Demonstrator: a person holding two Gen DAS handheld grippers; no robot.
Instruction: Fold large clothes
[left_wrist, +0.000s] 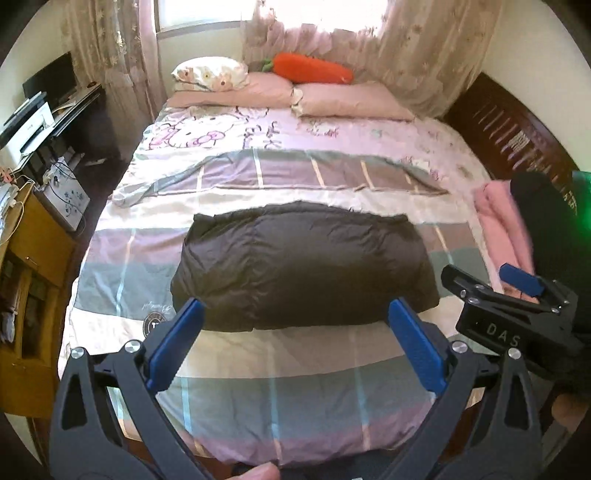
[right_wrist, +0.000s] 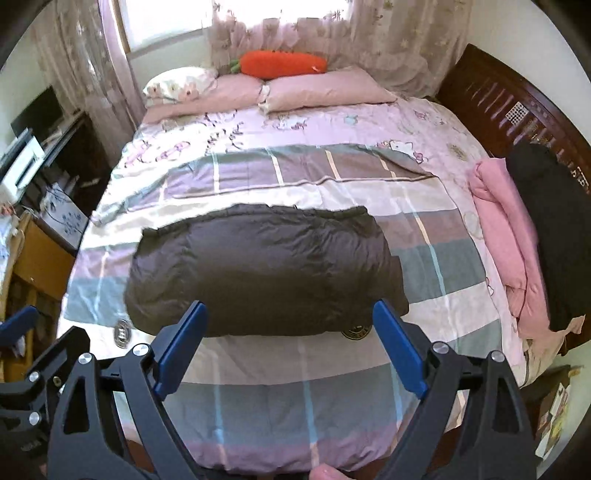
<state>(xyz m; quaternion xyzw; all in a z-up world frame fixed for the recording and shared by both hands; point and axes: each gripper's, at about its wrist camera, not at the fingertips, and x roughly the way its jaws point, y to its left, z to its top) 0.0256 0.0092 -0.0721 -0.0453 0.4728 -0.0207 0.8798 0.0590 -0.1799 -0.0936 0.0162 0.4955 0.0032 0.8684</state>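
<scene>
A dark grey puffy jacket (left_wrist: 303, 266) lies folded into a rectangular bundle on the checked bedspread (left_wrist: 122, 291); it also shows in the right wrist view (right_wrist: 262, 269). My left gripper (left_wrist: 295, 314) is open and empty, held just in front of the bundle's near edge. My right gripper (right_wrist: 290, 317) is open and empty, also just short of the near edge. In the left wrist view the right gripper (left_wrist: 517, 288) shows at the right, beside the bundle.
Folded pink and black clothes (right_wrist: 517, 236) are stacked at the bed's right edge by a dark wooden headboard (right_wrist: 517, 107). Pillows and an orange carrot plush (right_wrist: 282, 62) lie at the far end. A desk and cabinets (left_wrist: 33, 236) stand left of the bed.
</scene>
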